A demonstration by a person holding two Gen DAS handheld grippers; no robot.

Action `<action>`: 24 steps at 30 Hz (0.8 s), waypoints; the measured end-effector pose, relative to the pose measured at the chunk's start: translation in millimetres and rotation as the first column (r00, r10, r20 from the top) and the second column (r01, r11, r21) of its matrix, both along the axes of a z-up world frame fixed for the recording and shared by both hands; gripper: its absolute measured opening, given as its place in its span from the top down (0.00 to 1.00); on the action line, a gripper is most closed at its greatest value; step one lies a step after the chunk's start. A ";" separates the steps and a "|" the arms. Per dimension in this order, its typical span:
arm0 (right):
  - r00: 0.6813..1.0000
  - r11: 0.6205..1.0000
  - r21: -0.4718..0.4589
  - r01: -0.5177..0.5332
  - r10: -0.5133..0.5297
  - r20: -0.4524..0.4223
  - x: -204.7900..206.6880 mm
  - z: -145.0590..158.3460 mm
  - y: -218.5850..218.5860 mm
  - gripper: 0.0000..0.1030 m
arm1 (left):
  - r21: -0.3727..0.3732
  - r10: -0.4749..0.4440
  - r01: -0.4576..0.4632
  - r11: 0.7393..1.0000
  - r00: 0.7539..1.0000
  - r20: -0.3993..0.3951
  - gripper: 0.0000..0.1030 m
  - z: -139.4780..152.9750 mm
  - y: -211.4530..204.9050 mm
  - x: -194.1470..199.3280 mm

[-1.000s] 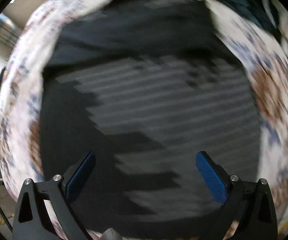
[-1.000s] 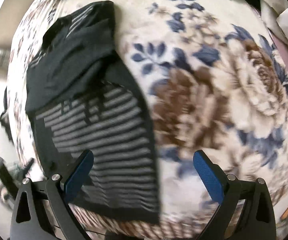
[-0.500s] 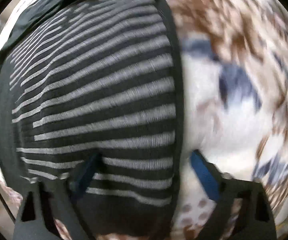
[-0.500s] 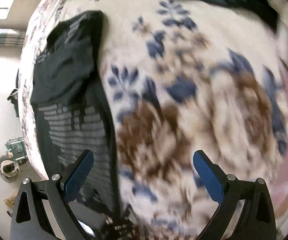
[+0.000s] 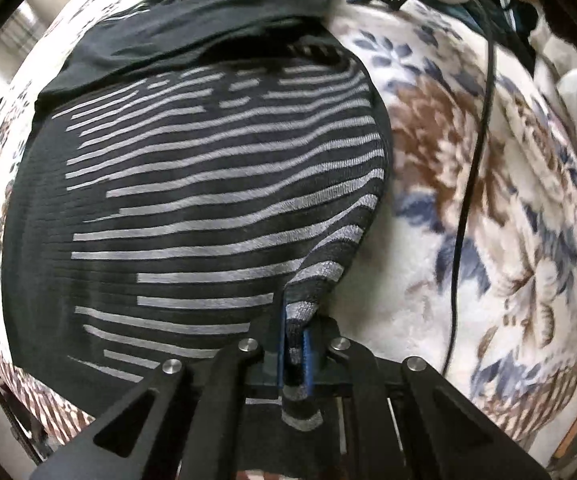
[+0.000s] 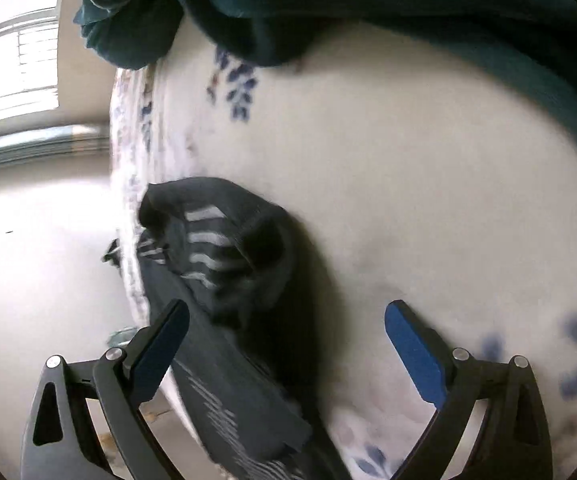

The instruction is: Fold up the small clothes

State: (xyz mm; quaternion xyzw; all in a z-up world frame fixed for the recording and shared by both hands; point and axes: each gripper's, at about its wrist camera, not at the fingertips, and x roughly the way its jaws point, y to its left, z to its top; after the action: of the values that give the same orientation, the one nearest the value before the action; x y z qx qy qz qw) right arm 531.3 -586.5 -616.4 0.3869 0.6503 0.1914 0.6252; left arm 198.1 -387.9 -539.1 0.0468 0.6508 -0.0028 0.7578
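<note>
We see the left claw (image 5: 294,350) clamped on the near right corner of the garment (image 5: 208,184), a ribbed black knit with grey stripes lying on the fleecy floral blanket (image 5: 488,208). The right claw (image 6: 286,346) stands spread wide over the garment's crumpled far end.

The left wrist camera sits low and close behind the left gripper (image 5: 294,350), facing forward over the striped garment (image 5: 208,184) on the floral blanket (image 5: 488,208). The right wrist camera looks past the right gripper (image 6: 286,344) across the blanket's (image 6: 408,200) left edge toward a far window (image 6: 12,60). Both views share what seems the same garment (image 6: 224,256).
</note>
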 end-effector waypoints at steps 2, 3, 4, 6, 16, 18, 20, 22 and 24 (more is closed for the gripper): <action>0.999 0.999 0.024 -0.034 0.034 -0.011 6.8 -6.4 12.2 0.03 | -0.008 0.011 -0.011 1.000 1.000 0.001 0.96 6.8 3.0 1.1; 0.998 0.998 0.022 -0.060 0.060 0.008 8.0 -5.4 18.8 0.11 | -0.008 0.021 -0.021 1.000 1.000 0.004 0.96 13.2 3.2 -12.2; 0.995 0.996 -0.019 -0.089 0.090 0.034 9.5 -2.6 27.0 0.28 | -0.011 0.034 -0.034 0.999 0.999 0.005 0.96 17.4 4.9 -11.2; 0.994 0.991 -0.074 -0.109 0.110 0.016 9.6 -2.7 38.3 0.89 | -0.013 0.053 -0.053 0.999 0.998 0.016 0.96 25.3 15.0 -6.8; 0.983 0.977 -0.148 -0.153 0.166 0.079 20.6 75.4 81.8 0.90 | -0.038 0.238 -0.235 0.971 0.962 0.138 0.96 98.2 109.4 -13.0; 0.975 0.970 -0.164 -0.181 0.199 0.101 26.3 102.5 101.7 0.90 | -0.042 0.270 -0.267 0.963 0.950 0.157 0.96 106.6 127.9 -15.4; 0.965 0.961 -0.184 -0.207 0.232 0.123 27.0 127.1 116.2 0.90 | -0.041 0.308 -0.306 0.951 0.935 0.178 0.96 115.7 154.5 -21.4; 0.953 0.952 -0.196 -0.237 0.267 0.144 30.5 151.3 149.0 0.90 | -0.038 0.342 -0.341 0.939 0.921 0.188 0.96 118.5 178.9 -26.6; 0.945 0.943 -0.213 -0.257 0.291 0.151 33.3 167.4 185.7 0.90 | -0.035 0.370 -0.371 0.928 0.908 0.196 0.96 118.0 203.4 -32.6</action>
State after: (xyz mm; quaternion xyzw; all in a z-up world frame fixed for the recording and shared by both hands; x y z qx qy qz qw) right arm 564.7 -400.8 -448.9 0.2119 0.6540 0.2480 0.6825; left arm 165.5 -184.5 -421.1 -0.0763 0.5687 0.1470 0.8057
